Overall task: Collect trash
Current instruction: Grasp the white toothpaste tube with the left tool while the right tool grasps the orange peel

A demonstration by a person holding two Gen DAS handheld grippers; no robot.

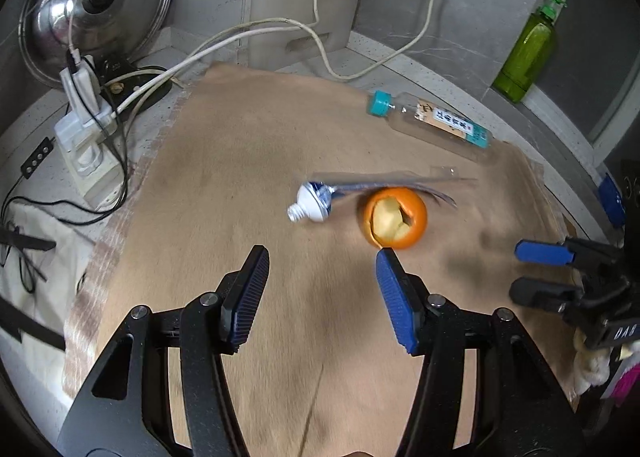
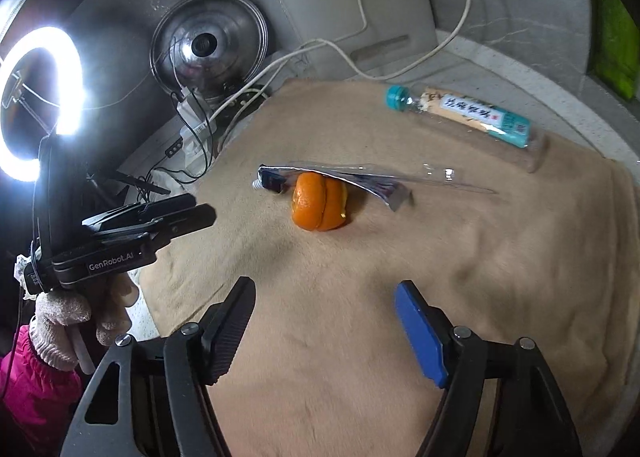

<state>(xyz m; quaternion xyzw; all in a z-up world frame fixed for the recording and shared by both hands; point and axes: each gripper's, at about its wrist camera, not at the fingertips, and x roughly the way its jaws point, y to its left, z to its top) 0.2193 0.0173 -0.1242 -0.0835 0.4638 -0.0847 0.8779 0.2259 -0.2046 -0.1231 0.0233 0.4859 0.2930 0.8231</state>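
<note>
Orange peel (image 1: 394, 219) touches toothpaste tube (image 1: 316, 201) (both grippers spread).

A tan cloth (image 1: 248, 161) covers the speckled counter (image 1: 40, 185). Behind it rise grey marbled wall tiles (image 1: 452, 5); left of the cloth glows a ring light (image 2: 36, 105).

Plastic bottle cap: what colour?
Teal, on the plastic bottle lying on the cloth; clearest in the left wrist view.

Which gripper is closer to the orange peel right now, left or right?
Left. The left gripper hovers open just short of the orange peel, one finger's tip almost touching it. The right gripper, also open, sits farther back, with bare tan cloth between it and the peel.
</note>
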